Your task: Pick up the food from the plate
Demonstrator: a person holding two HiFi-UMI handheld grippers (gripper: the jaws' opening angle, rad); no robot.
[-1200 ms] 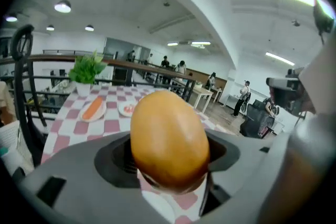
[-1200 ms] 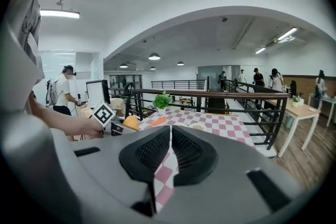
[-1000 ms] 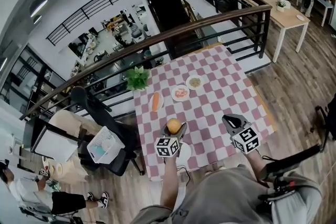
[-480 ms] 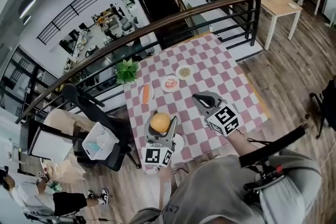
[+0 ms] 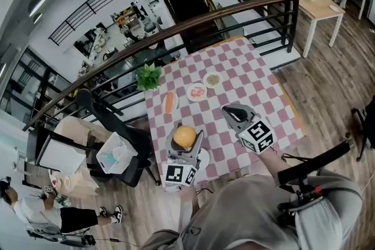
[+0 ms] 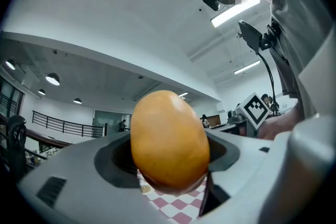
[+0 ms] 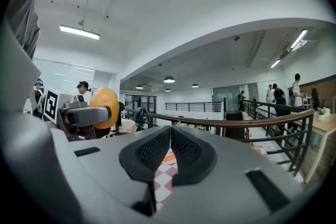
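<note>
Head view, looking steeply down on a table (image 5: 252, 76) under a pink-and-white checked cloth. The left gripper (image 5: 186, 143) is raised above the table's near edge, at about 7 o'clock. Its jaws are clamped on a round orange piece of food (image 6: 169, 139), which is lifted clear of the cloth. In the left gripper view the food fills the gap and hides most of both pads. A white plate (image 5: 204, 158) lies under this gripper, mostly covered by it.

The right gripper (image 5: 229, 110) hovers at about 5 o'clock, its jaws pressed together with nothing between them.

Towards 11 o'clock lie three small plates: one with a long orange item (image 5: 170, 102), one with reddish food (image 5: 197, 92) and one with pale food (image 5: 212, 79), all too small to identify. A potted plant (image 5: 149, 76) stands at the far left corner.
</note>
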